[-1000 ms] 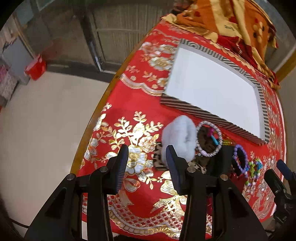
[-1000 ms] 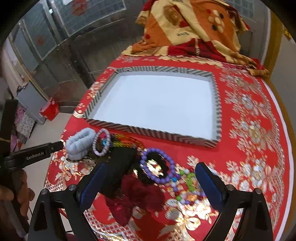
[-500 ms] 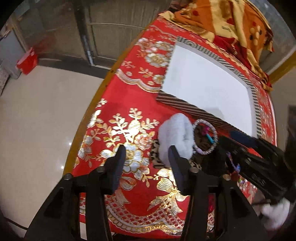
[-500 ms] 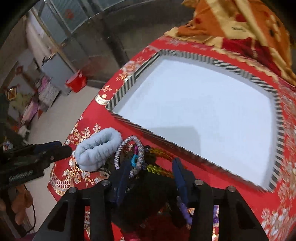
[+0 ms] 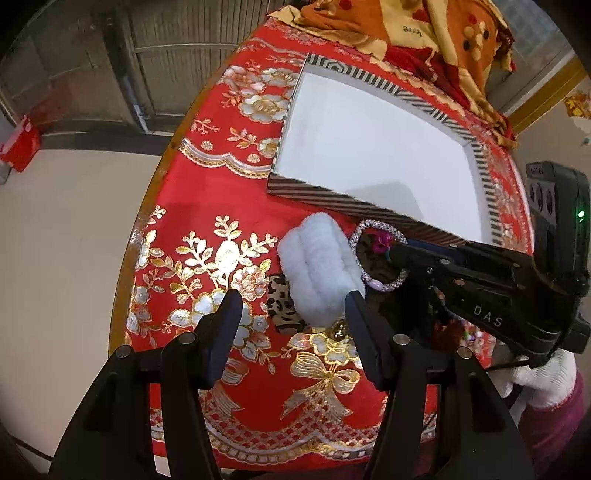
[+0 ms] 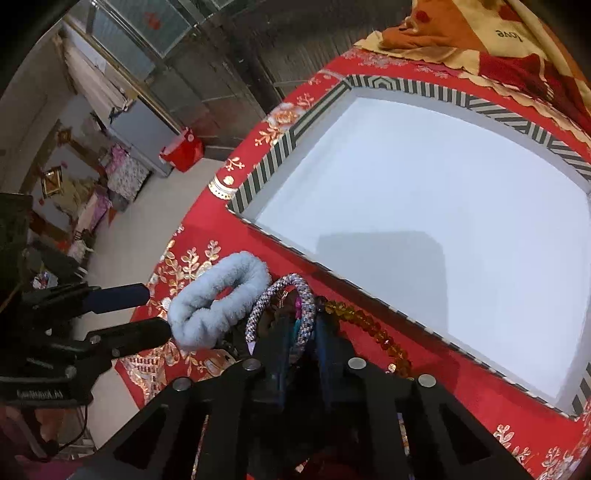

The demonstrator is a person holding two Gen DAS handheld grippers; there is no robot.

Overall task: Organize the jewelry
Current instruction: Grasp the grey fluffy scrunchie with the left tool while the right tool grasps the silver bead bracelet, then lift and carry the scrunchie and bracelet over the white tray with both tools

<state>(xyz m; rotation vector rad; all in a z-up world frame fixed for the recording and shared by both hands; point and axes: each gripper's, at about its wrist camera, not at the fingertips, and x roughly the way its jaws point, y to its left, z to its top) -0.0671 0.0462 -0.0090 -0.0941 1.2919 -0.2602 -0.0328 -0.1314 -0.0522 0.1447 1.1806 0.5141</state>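
Observation:
A silver-pink beaded bracelet [image 6: 306, 299] [image 5: 360, 236] with small charms lies in front of the striped tray [image 6: 266, 177] [image 5: 332, 201]. My right gripper [image 6: 301, 336] [image 5: 397, 254] is shut on the bracelet's near side. A fluffy white scrunchie [image 5: 317, 266] [image 6: 218, 295] lies just left of it. My left gripper [image 5: 291, 314] is open, its fingers [image 6: 122, 295] either side of the scrunchie's near end, not touching. The tray's white floor holds nothing.
An amber bead string [image 6: 369, 328] lies right of the bracelet. A leopard-print piece [image 5: 282, 306] sits under the scrunchie. The red-gold tablecloth's edge [image 5: 147, 206] drops to the floor at left. An orange blanket [image 5: 424, 33] lies behind the tray.
My right gripper moved forward and left over the pile and closed on the beaded bracelet. My left gripper opened wider and edged up to the scrunchie.

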